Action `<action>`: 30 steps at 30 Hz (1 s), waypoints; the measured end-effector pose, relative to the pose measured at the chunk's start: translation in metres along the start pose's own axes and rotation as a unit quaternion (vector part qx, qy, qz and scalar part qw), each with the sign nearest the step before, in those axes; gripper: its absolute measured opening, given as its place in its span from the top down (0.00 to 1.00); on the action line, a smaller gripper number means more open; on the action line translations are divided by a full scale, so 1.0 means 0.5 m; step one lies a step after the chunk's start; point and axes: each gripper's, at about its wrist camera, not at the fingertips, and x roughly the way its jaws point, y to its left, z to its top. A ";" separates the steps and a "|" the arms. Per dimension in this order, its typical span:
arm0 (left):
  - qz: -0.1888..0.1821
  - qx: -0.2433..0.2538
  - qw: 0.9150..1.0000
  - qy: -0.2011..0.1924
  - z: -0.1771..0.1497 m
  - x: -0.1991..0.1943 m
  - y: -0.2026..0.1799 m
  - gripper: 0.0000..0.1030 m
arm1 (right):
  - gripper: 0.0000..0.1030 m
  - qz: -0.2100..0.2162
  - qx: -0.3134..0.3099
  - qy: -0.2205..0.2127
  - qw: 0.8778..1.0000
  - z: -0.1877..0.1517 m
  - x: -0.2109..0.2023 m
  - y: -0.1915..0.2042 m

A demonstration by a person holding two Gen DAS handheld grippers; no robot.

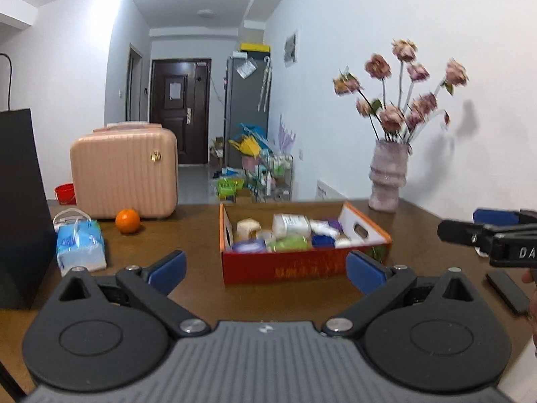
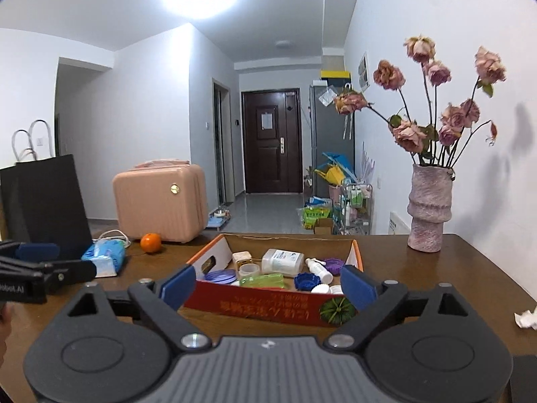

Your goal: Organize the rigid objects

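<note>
A shallow red cardboard box (image 2: 268, 305) with an orange rim and white inner walls sits on the brown wooden bench (image 2: 470, 278), open at the top. Yellow print runs along its near side, and a green round picture marks the near right corner. Its long axis runs left to right across both views, the broad printed side facing the cameras.

Inside lie small hard things, packed close together. A white squarish bottle (image 2: 282, 262) with a printed label lies on its side near the middle, its long axis roughly across the box. A pale green clear case (image 2: 261, 281) lies flat in front of it, also lengthwise across. A slim white spray bottle (image 2: 319, 268) lies tilted, its nozzle end toward the far left and its base toward the near right. Beside these are a cream cube-like container (image 2: 242, 258), a roll of clear tape (image 2: 249, 270), a round purple lid (image 2: 221, 275), a blue ridged cap (image 2: 306, 281) and a purple ridged cap (image 2: 333, 265).

The left tongs (image 1: 265, 268) are spread wide, empty, hanging before the box front. The right tongs (image 2: 268, 285) are likewise spread wide and empty, with the box's near side between the blue pads.

Left of the box stand a pink hard case (image 2: 161, 201), an orange (image 2: 150, 242), a blue tissue pack (image 2: 105, 257) and a black paper bag (image 2: 43, 208). To the right a pinkish vase (image 2: 428, 215) holds dried roses (image 2: 436, 100). A crumpled white tissue (image 2: 527, 319) lies near the bench's right edge.
</note>
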 end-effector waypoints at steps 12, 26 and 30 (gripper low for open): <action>0.097 -0.008 0.995 0.006 -0.174 -0.148 -0.007 0.00 | 0.03 0.000 -0.023 -0.009 1.000 -0.146 -0.158 0.058; 0.094 -0.010 0.995 0.017 -0.256 -0.264 -0.028 0.00 | 0.00 0.002 -0.015 0.015 1.000 -0.280 -0.262 0.149; 0.088 -0.003 0.996 0.017 -0.251 -0.260 -0.037 0.00 | 0.00 0.012 -0.031 0.012 0.999 -0.278 -0.269 0.166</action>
